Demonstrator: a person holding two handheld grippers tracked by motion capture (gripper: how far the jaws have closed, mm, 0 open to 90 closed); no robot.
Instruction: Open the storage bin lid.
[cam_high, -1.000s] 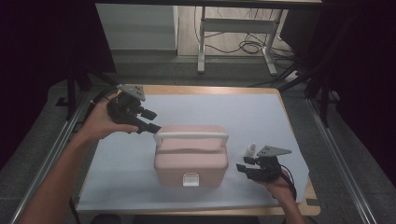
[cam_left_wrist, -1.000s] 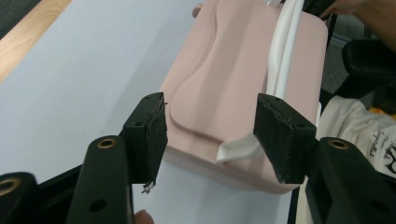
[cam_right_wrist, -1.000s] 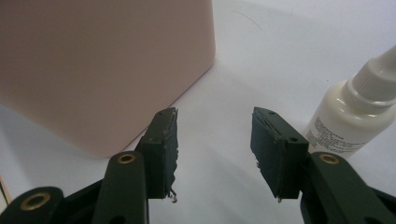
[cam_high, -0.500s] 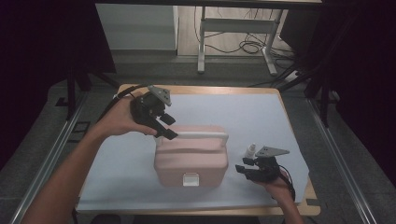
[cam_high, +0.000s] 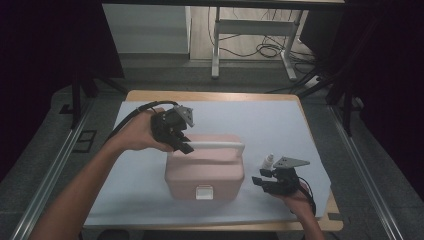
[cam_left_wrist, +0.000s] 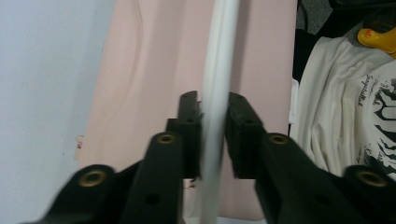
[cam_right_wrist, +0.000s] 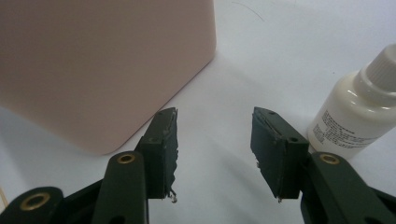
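My left gripper, jaws just closing, pinches the white handle near its end atop the pink box mid-tabletop, so lifting may tilt it; right gripper idles spread.

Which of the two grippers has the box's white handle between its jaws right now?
The left gripper: its jaws have just been closing around the white handle. The right gripper stands open with nothing between its jaws.
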